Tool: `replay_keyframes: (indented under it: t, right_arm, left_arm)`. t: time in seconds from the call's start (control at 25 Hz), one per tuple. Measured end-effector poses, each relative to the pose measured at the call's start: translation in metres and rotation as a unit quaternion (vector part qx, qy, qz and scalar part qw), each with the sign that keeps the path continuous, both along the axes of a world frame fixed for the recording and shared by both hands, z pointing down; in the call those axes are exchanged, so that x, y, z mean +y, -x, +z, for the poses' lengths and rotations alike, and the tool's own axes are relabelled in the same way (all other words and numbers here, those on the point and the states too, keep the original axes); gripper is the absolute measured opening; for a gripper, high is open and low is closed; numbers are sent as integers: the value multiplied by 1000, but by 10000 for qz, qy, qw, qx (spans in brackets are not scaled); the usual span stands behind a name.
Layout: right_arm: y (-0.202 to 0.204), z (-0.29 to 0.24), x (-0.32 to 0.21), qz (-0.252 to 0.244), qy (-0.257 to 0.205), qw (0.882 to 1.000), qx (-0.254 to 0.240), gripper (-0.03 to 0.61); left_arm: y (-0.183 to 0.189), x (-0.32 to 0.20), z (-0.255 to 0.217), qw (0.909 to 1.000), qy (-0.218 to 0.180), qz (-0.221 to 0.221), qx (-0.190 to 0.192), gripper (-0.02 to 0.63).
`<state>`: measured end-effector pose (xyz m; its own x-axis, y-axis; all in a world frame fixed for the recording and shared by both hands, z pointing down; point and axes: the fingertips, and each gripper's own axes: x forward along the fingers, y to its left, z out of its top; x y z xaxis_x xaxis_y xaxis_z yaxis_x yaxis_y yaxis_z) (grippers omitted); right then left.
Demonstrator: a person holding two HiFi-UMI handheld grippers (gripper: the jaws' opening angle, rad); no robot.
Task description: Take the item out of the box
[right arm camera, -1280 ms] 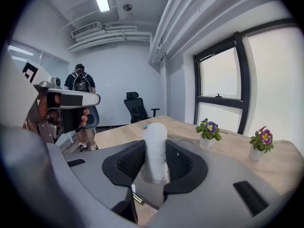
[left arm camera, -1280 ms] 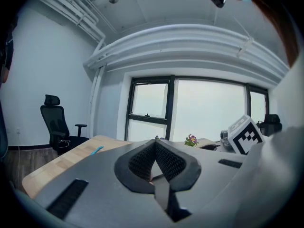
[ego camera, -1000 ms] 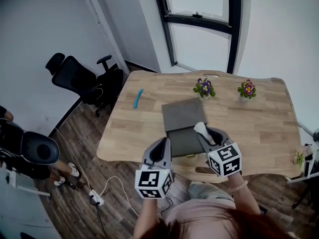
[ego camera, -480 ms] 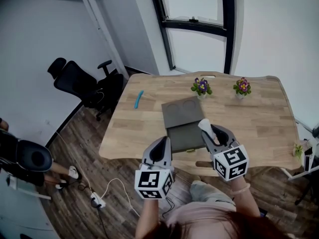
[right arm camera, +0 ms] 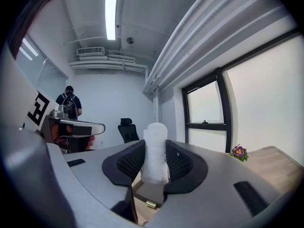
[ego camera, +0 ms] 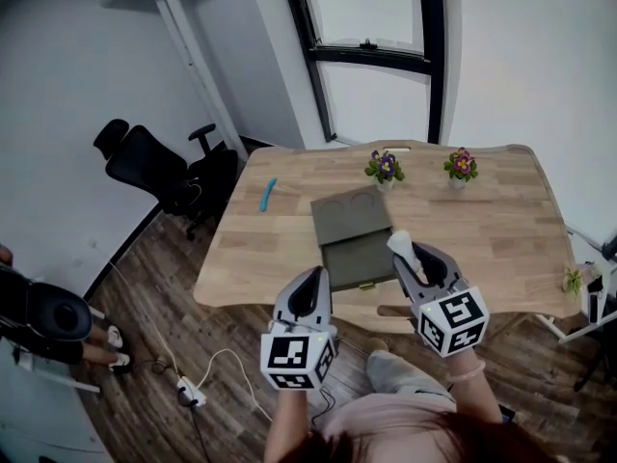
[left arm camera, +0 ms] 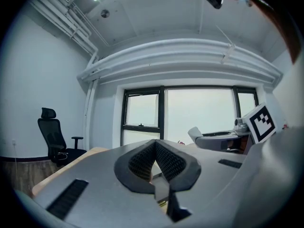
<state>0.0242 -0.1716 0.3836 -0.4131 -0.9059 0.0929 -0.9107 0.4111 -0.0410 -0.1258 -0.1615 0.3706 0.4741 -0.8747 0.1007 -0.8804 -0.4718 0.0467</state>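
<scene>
Carrying looks like the step in hand. The right gripper (ego camera: pixel 409 258) pinches a white, soft-looking wrapped cylinder (right arm camera: pixel 155 148) upright btw its pads, above the dark grey flat box's (ego camera: pixel 353 222) near edge, on the person's side. The box lies open on the light wooden table (ego camera: pixel 280 249). To do it well: steady squeeze w/o extra pressure (wrap prob. deforms), item upright, then down on bare wood beside the box. Left gripper (left arm camera: pixel 154 161): jaws pressed together, nothing btw them, off the box's near-left corner. Hard to tell: what's under the wrap; the item's lower end, hidden by the pads; whether the box's tray holds anything else.
</scene>
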Motion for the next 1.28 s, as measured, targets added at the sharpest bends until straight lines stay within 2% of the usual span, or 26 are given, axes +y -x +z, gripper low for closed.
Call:
replay_keyframes:
  t: [0.24, 0.72, 1.0, 1.28]
  right_arm:
    - [-6, -15, 19, -9, -200, 9996, -190, 123]
    - [-11, -30, 49, 26, -537, 9983, -233, 123]
    - [-18, -38, 66, 91, -558, 9982, -199, 123]
    - [-22, -54, 74, 74, -799, 9966, -197, 123]
  left_arm:
    - [-2, 16, -12, 9999, -128, -24, 51, -5]
    - [-3, 43, -23, 9995, -265, -109, 139, -5]
    - [0, 58, -26, 9990, -242, -219, 303, -5]
    - [-6, 66, -38, 9986, -371, -243, 286, -5]
